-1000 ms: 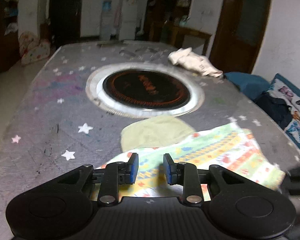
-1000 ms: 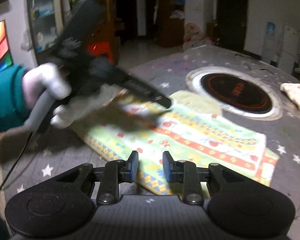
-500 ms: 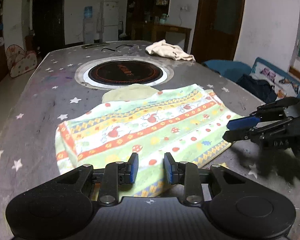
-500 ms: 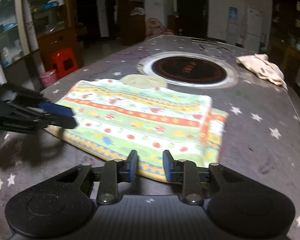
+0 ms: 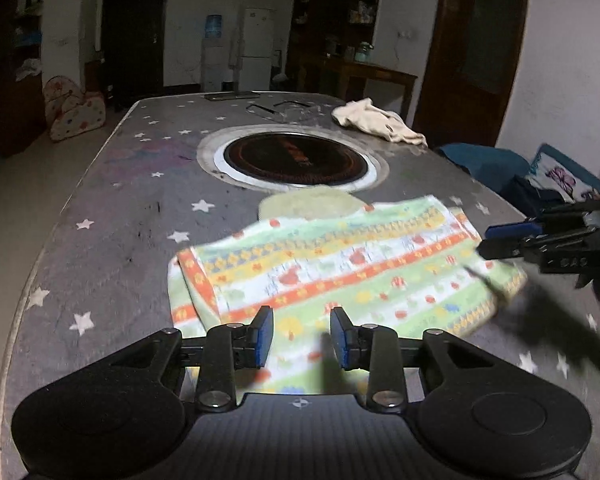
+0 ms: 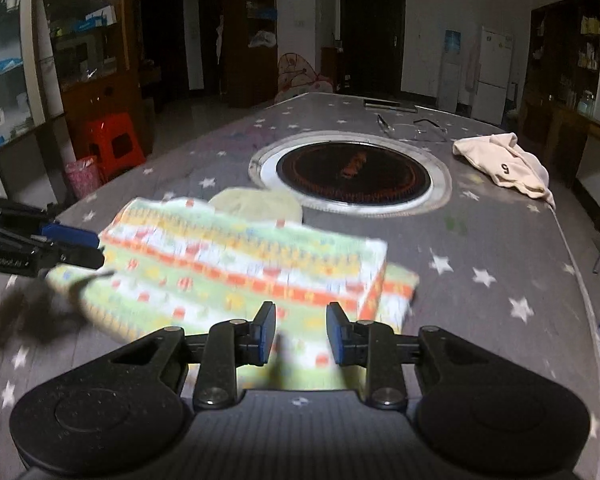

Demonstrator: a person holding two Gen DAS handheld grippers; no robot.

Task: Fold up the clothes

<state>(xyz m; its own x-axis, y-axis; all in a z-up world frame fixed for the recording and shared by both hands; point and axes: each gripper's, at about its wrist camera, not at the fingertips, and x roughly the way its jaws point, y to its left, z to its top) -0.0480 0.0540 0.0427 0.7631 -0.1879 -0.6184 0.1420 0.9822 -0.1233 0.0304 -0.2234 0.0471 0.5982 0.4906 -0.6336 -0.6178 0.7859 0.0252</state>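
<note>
While both claws are held agape and empty, the left claw [image 5: 301, 338] and right claw [image 6: 301, 336] are poised over the near edge of the striped garment [image 5: 340, 268]. It is laid on the counter [image 5: 112, 216], one side already turned over; further folds are judged outstanding. A cream garment [image 6: 504, 166] is left unfolded beyond.

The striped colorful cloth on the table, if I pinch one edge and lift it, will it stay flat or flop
Probably flop. The striped cloth lies limp, one end already doubled over in a soft fold, so it should drape from the left gripper. It looks thin, likely light. Pushed, it would probably bunch on the table rather than slide whole.
</note>
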